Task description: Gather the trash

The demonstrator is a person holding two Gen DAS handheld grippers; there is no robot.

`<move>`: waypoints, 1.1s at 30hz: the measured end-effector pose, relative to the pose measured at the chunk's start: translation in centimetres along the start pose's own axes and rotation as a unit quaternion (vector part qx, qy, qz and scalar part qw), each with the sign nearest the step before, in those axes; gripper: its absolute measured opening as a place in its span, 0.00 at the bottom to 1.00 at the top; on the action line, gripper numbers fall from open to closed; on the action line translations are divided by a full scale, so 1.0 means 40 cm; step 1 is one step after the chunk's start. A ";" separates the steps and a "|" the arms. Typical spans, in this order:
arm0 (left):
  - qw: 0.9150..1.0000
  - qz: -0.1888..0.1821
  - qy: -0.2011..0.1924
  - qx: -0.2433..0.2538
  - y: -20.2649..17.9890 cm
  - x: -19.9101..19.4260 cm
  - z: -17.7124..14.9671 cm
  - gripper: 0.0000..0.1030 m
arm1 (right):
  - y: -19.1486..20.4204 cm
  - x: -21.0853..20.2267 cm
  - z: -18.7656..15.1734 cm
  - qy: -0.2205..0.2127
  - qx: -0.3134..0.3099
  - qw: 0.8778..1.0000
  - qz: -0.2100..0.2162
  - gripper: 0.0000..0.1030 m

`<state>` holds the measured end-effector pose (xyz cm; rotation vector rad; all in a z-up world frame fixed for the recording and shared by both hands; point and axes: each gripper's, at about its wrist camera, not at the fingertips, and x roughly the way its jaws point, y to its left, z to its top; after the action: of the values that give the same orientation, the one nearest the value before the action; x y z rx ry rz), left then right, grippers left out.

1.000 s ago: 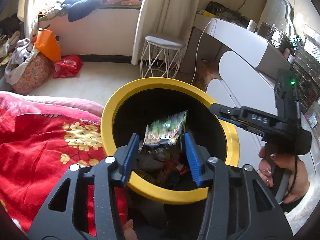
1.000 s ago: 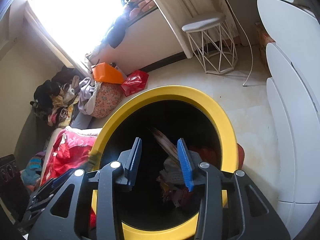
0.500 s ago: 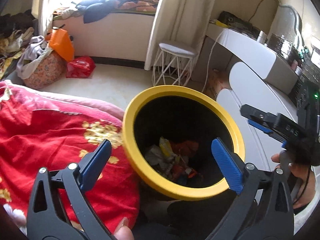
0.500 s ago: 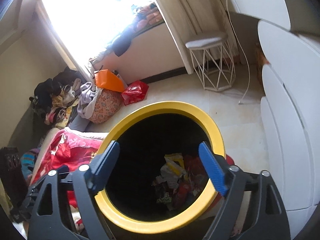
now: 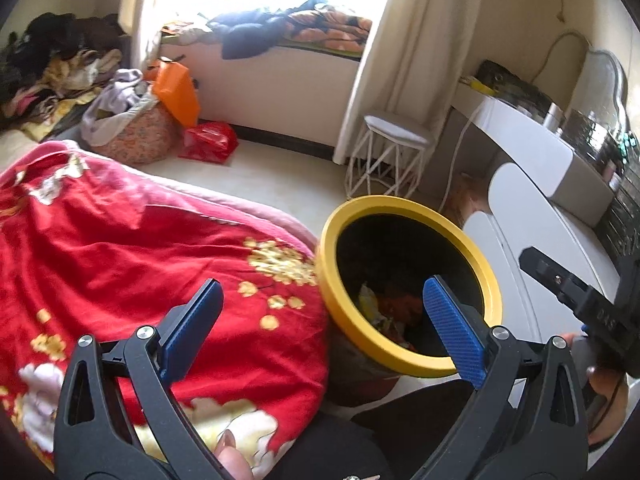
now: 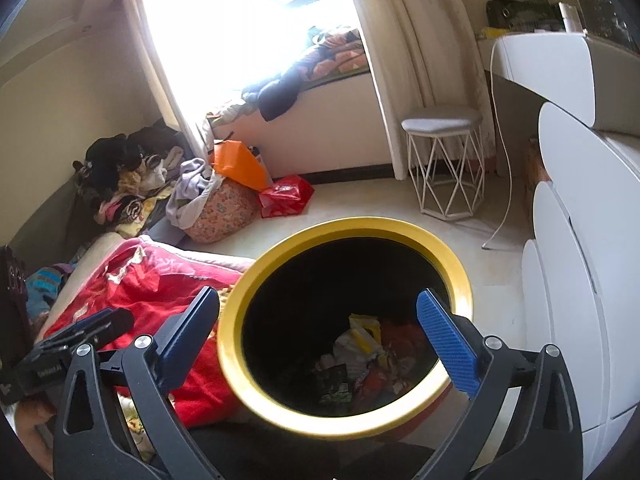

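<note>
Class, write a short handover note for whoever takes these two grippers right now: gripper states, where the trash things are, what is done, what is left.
Left gripper: open, empty, over the red blanket beside the bin.
Right gripper: jaws opening, nothing between them, above the bin mouth.
Yellow-rimmed bin: on the floor beside the bed; wrappers lie at its bottom.
Done: that trash is in the bin.
Left: no loose trash is clearly visible; look around for more.

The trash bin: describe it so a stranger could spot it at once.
Find the bed with the red floral blanket; the trash bin stands on the floor right beside it, in front of the white wire stool. It is the only round container with a bright yellow rim and black inside, with wrappers at the bottom.
</note>
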<state>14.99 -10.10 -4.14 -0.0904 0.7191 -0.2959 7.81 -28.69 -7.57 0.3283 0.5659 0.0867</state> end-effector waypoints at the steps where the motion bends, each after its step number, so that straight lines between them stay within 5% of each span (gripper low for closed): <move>1: 1.000 0.005 -0.002 -0.003 0.005 -0.011 -0.002 0.90 | 0.006 -0.006 -0.003 -0.003 -0.001 1.000 0.001 0.94; 13: 0.996 0.074 -0.049 -0.029 0.059 -0.139 -0.056 0.90 | 0.105 -0.098 -0.046 -0.083 -0.046 0.995 0.007 0.94; 24: 0.986 0.118 -0.120 -0.020 0.075 -0.234 -0.141 0.90 | 0.166 -0.181 -0.104 -0.217 -0.107 0.970 -0.018 0.94; 33: 0.983 0.117 -0.142 -0.014 0.073 -0.253 -0.151 0.90 | 0.162 -0.171 -0.116 -0.216 -0.114 0.970 -0.011 0.94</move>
<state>4.47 -4.18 -2.78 -0.0710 0.4434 -0.0448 -0.38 -22.41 -5.62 0.1101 0.1237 0.0549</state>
